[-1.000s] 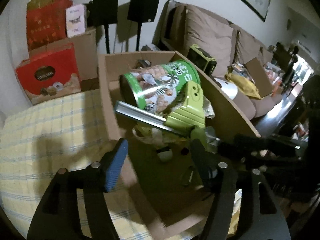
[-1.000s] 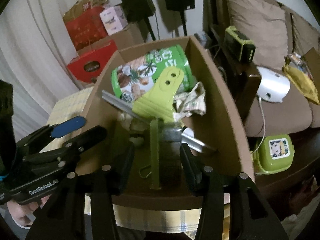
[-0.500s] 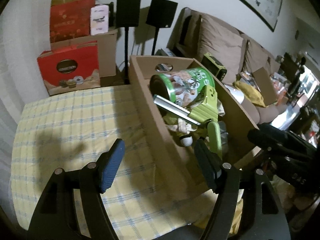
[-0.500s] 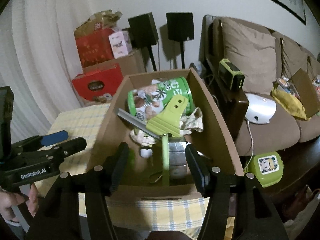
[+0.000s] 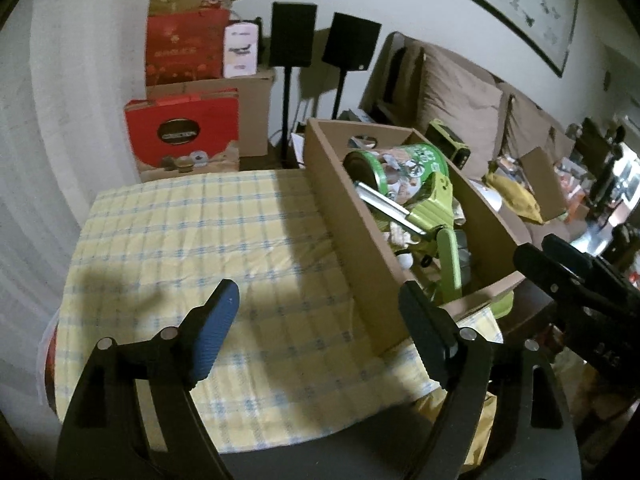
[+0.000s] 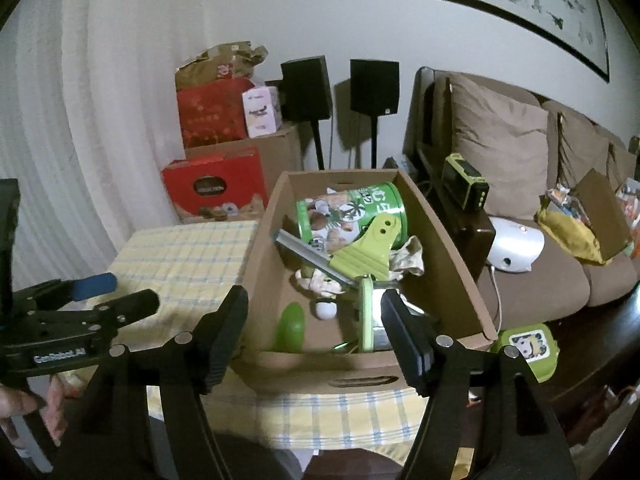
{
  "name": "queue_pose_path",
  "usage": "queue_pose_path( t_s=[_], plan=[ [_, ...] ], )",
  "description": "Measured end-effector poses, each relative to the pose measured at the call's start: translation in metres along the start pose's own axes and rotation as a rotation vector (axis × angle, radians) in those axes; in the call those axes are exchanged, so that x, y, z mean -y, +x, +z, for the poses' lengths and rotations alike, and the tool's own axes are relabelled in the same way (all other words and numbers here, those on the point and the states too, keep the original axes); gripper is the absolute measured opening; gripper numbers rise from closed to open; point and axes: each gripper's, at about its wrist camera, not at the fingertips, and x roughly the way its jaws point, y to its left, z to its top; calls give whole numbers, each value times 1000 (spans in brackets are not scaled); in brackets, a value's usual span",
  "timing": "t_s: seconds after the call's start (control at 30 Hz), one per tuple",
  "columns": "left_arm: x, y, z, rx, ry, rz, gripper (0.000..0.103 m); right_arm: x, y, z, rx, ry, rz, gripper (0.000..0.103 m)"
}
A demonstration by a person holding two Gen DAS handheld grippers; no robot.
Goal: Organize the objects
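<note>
While the brown cardboard box [image 6: 452,276] sits at the worktop's [image 5: 208,248] right edge, both tools, left tool [image 5: 320,320] and right tool [image 6: 316,330], have just been opening, released, nothing between them.

Against the white wall: two black speakers [image 6: 340,86] on stands, stacked red gift boxes [image 6: 214,190], a framed painting [image 6: 516,4]. At right, a brown sofa [image 6: 532,280] with cushions [image 6: 498,144], bearing a white, possibly electrical, device [image 6: 516,246].
</note>
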Motion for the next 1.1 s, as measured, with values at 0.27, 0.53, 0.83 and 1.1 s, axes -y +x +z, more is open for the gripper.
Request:
queue_pose_path(
  t_s=[0.27,0.53,0.83,1.1],
  plan=[
    [-18,-22,-18,21,-26,53,88,-27,-11,-13,20,-41,-8,80],
    [-32,-41,-34,36,-38,86,96,-46,-16,-23,10,-51,-8,97],
    [-41,-52,-49,32,-58,122,102,-55,-15,-32,-10,-32,-8,102],
    [-47,-53,-62,30,-83,202,102,-57,-16,-43,-21,-34,-15,102]
  ],
)
